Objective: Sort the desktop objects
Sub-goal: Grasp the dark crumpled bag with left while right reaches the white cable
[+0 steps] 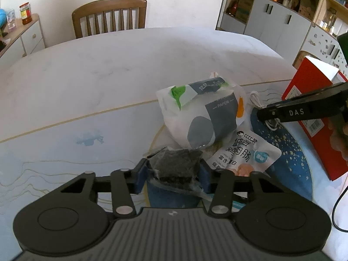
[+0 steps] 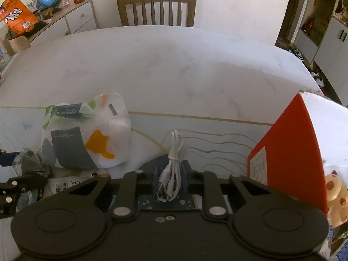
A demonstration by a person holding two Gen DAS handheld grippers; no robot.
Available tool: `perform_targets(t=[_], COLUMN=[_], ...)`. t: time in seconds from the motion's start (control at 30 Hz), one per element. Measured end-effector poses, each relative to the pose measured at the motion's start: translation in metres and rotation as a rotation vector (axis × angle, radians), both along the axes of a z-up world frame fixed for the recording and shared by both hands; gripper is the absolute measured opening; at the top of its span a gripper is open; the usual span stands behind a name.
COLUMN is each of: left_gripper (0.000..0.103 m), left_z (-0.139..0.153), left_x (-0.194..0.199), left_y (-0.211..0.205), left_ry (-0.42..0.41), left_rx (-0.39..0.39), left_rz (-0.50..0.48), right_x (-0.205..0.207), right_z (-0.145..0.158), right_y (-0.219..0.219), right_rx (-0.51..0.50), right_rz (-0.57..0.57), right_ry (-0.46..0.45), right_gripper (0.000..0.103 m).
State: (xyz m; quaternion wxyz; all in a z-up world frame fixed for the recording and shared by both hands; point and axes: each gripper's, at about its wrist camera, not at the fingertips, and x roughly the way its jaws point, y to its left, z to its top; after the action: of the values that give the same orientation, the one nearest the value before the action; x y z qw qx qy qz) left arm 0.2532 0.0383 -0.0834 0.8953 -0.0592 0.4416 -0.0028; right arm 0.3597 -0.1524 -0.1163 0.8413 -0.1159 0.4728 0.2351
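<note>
My left gripper (image 1: 174,174) is shut on a dark scouring pad in a clear wrapper (image 1: 174,163), its blue pads against both sides. Just beyond it lie a white snack pouch (image 1: 243,152) and a white, grey and green tissue pack (image 1: 200,113). In the right wrist view my right gripper (image 2: 170,180) is shut on a bundled white cable (image 2: 174,150) that sticks out forward over a dark blue disc on the mat. The tissue pack (image 2: 87,134) sits to its left, with the scouring pad (image 2: 30,163) at the far left.
A red carton (image 2: 289,152) stands close on the right, with a yellow spotted toy (image 2: 335,189) beside it. The white marble table (image 1: 130,65) stretches ahead to a wooden chair (image 1: 111,15). A thin black cord (image 1: 339,206) hangs at the right edge.
</note>
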Motion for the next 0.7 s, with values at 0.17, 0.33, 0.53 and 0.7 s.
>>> perform_targets(t=[0.17,0.33,0.53,0.7], left_gripper=[0.041,0.04,0.04,0.04], left_z=[0.001,0.003,0.009,0.015], left_x=[-0.001,-0.002,-0.005,-0.008], left_y=[0.003,0.005,0.004,0.004], left_ry=[0.0,-0.001,-0.013,-0.023], left_rx=[-0.009,-0.021,-0.03,-0.033], left_rz=[0.009,0.011,0.015,0.017], right_x=[-0.002,-0.005,-0.013,-0.02], right_z=[0.002,0.007,0.017,0.028], right_y=[-0.002,-0.005,-0.011,-0.015], right_rx=[0.009,0.023,0.042,0.059], right_rz=[-0.006,-0.005,-0.004,0.003], right_ry=[0.007,0.007,0.009,0.004], right_gripper=[0.019,0.018,0.018,0.018])
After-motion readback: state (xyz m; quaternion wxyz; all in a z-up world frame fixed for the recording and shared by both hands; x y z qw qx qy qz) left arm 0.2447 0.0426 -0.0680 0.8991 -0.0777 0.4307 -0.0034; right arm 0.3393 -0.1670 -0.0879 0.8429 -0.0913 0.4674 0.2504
